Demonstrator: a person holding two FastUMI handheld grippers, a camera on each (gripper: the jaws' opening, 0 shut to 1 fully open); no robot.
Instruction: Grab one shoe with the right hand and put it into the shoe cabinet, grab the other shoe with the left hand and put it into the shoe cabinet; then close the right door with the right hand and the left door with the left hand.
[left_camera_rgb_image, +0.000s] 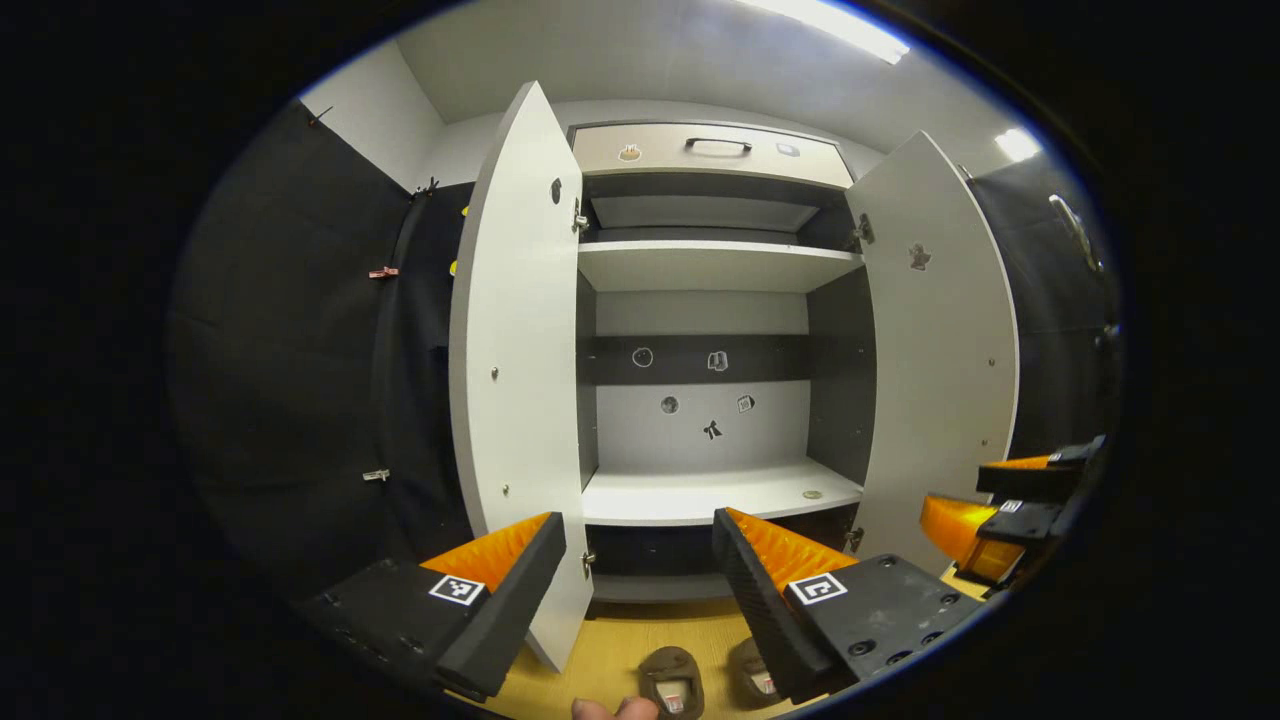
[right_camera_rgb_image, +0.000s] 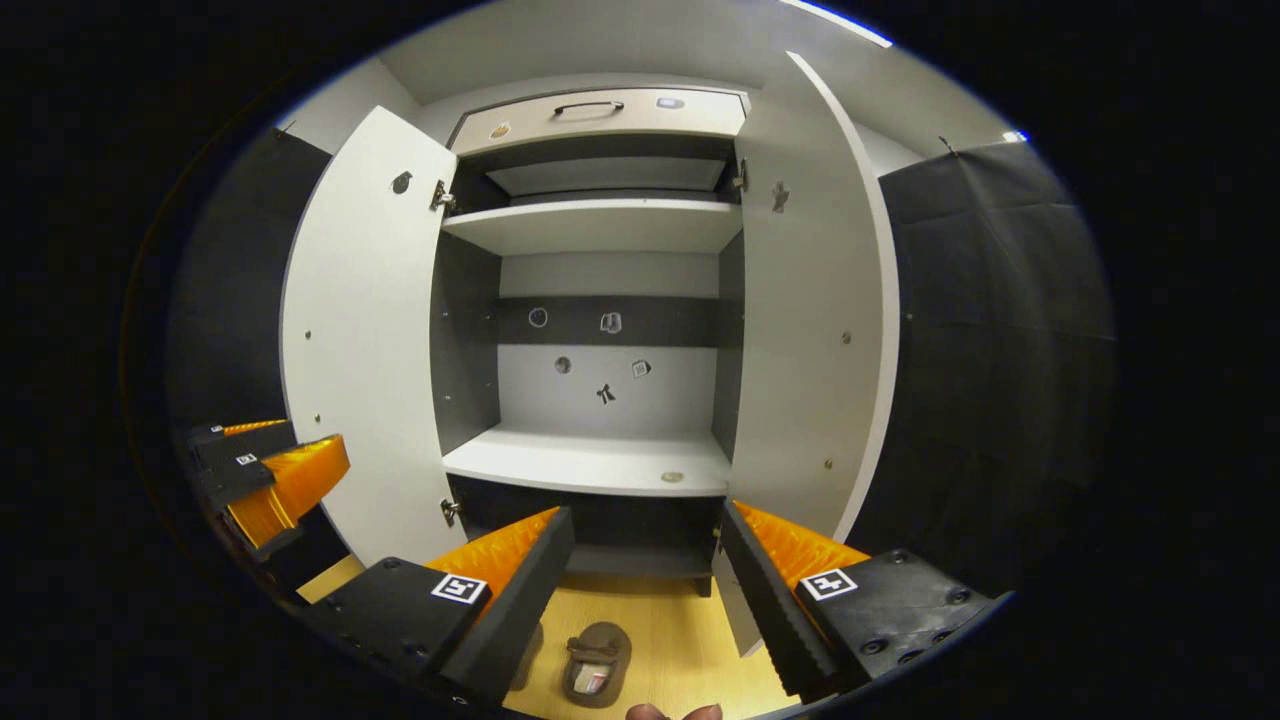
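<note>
Left gripper (left_camera_rgb_image: 638, 590): nearest the lens in the left gripper view, its two fingers spread wide with nothing between them, held above the floor and aimed at the cabinet mouth

Right gripper (right_camera_rgb_image: 645, 590): likewise agape and empty in the right gripper view, also up off the floor; it shows too at the right edge of the left gripper view (left_camera_rgb_image: 1010, 505)

Shoes: both lie on the wooden floor (right_camera_rgb_image: 680, 625) in front of the cabinet, low in each view, below the fingers; in the left gripper view one shoe (left_camera_rgb_image: 672, 683) sits just beside the other shoe (left_camera_rgb_image: 752, 672), and neither is touched by a finger

Left door (left_camera_rgb_image: 520, 350): swung open, standing out toward the camera

Right door (left_camera_rgb_image: 940, 350): swung open as well

Shoe cabinet (left_camera_rgb_image: 700, 150): open at the front, with a drawer at the top and shelves below

Lower shelf (left_camera_rgb_image: 715, 490): bare of shoes; a small round thing lies near its right front edge, too small to tell what it is

Upper shelf (left_camera_rgb_image: 715, 265): bare too

Done so far: by my reading, nothing; no shoe is stored and no door is shut

Left to do: all four steps, starting with the right gripper coming down to take one shoe
</note>
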